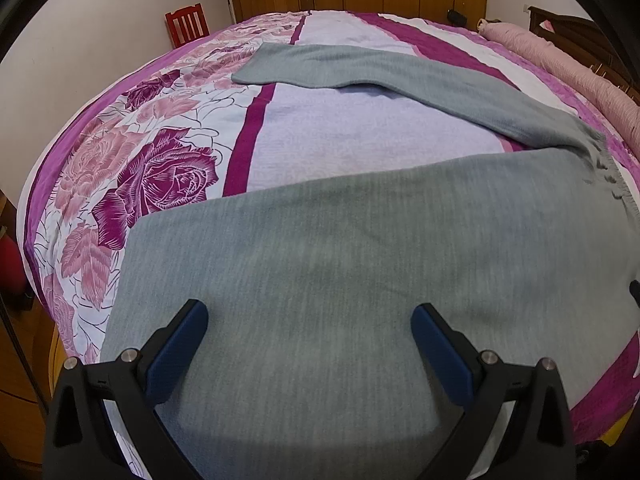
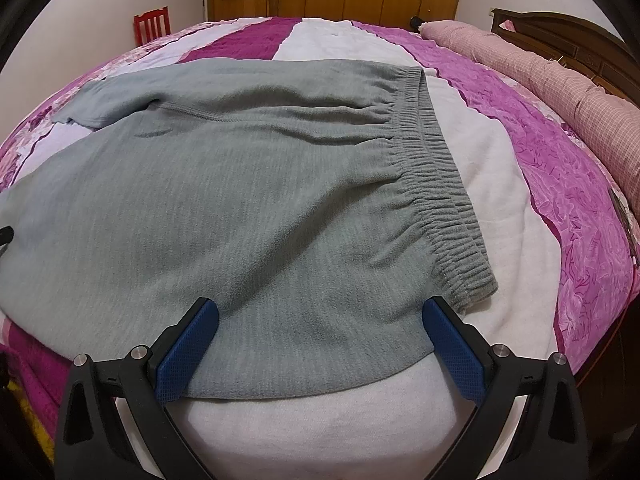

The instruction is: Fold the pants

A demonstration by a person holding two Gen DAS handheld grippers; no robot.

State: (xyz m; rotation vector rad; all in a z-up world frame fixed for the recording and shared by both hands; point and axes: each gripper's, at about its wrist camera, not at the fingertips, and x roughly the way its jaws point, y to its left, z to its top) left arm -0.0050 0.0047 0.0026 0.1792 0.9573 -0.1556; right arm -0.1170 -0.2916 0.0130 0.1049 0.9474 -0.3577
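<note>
The pants (image 1: 320,248) run past the left view's bottom and right edges.

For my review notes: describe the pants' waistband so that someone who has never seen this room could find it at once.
Start at the big bed with the purple and pink floral cover. Grey pants lie spread flat across it. Their waistband is the gathered, ribbed elastic strip along the edge nearest the long pink bolster; it alone is puckered, while the rest of the cloth is smooth.
</note>
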